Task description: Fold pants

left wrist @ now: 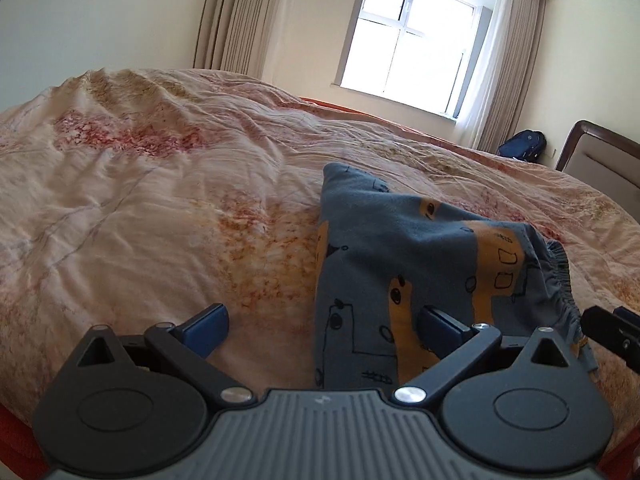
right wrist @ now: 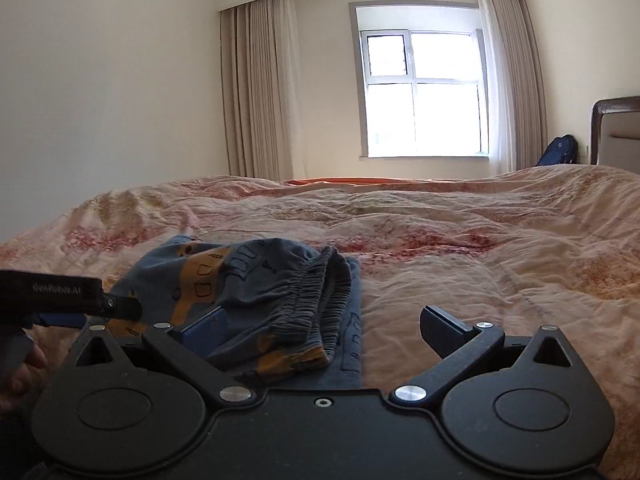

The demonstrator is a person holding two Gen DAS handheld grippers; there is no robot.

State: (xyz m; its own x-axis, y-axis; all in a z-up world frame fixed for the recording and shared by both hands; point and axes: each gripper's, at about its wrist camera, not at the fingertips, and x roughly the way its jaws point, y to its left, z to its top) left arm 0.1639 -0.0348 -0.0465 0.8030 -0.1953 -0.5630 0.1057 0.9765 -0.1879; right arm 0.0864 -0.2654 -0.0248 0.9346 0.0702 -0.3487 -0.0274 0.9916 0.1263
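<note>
Small blue pants with orange cartoon prints lie folded in a bundle on the bed, elastic waistband to the right. In the right wrist view the pants sit at lower left, waistband layers stacked. My left gripper is open, its right finger over the pants' near left edge, its left finger over bare quilt. My right gripper is open, its left finger over the waistband end, its right finger over quilt. Neither holds anything. The left gripper's body shows at the left edge of the right wrist view.
A rumpled pink and cream floral quilt covers the whole bed. A window with beige curtains is behind. A headboard and a blue backpack stand at the far right.
</note>
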